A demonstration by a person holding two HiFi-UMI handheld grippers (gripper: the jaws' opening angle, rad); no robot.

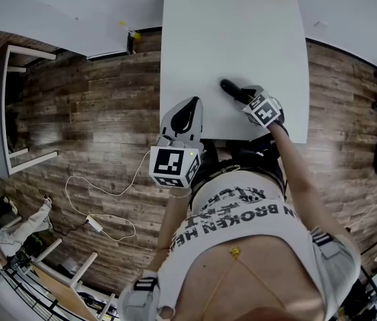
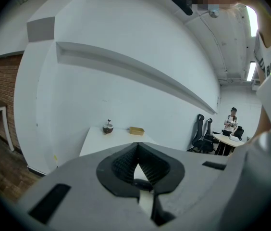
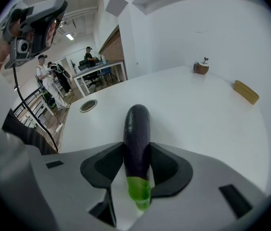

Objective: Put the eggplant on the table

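your right gripper pinches the eggplant near its green stem end, low over the table; can't tell if it touches. left gripper pressed together, empty. eggplant's likely light, firm and slick, so hold mid-body.

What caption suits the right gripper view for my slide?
Right tool gripping a purple eggplant, green stem end toward the camera, over the white table.

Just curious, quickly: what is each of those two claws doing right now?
Left gripper: shut, nothing between its jaws.
Right gripper: shut on the long dark purple eggplant with a green stem end.
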